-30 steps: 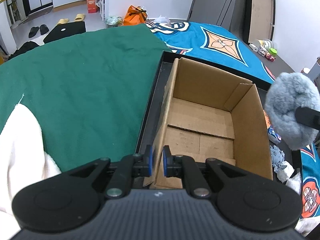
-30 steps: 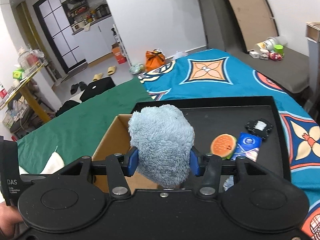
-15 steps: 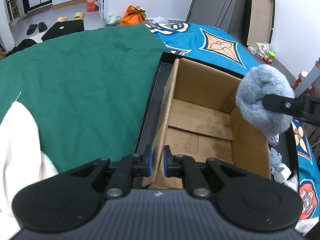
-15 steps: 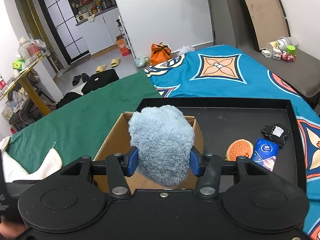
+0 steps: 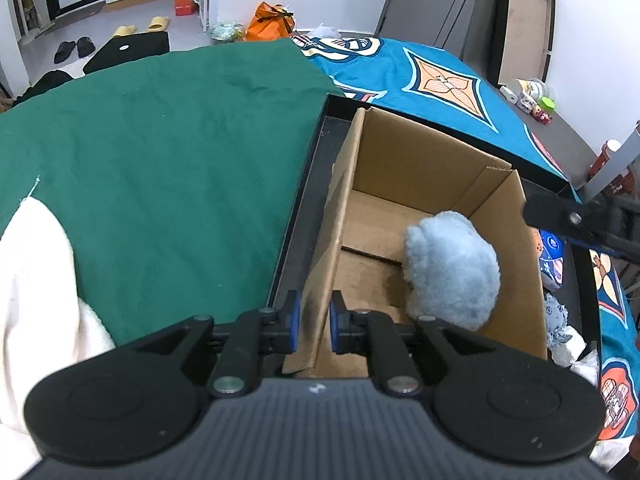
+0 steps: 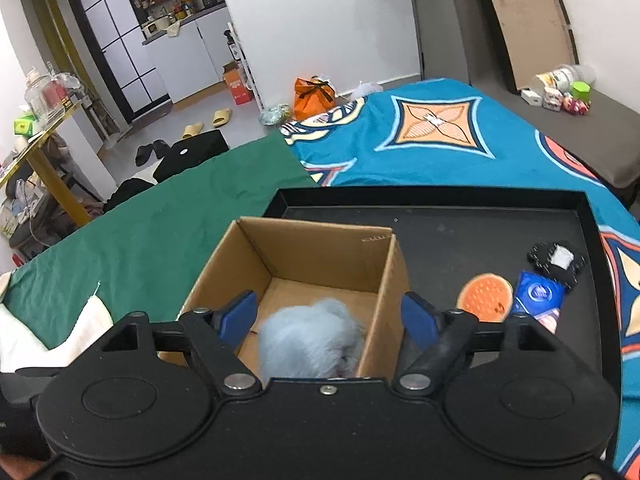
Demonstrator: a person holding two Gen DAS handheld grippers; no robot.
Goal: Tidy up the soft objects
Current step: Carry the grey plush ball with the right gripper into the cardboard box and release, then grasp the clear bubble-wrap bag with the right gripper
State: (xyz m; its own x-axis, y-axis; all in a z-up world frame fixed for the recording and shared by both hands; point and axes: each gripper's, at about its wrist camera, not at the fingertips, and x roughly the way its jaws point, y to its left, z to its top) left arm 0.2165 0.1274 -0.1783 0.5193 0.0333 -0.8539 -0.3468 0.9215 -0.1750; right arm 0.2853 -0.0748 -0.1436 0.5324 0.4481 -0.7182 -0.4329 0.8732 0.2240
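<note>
The right gripper (image 6: pixel 328 316) is opening its jaws, nothing between them; the fluffy blue plush (image 5: pixel 452 272) is lying in the cardboard box (image 5: pixel 420 168). The left gripper (image 5: pixel 312 322) is clenching the box's wall. The plush is looking light and squashy, best pinched mid-body.

Blue plush toy (image 6: pixel 310 336), lower part hidden.

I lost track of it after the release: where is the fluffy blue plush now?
The fluffy blue plush lies inside the cardboard box, on its floor by the right-hand wall in the left wrist view, below the opening right gripper.

Right tool (image 6: pixel 329 316) opening — blue plush (image 5: pixel 452 270) now lies in box (image 5: pixel 424 168).
</note>
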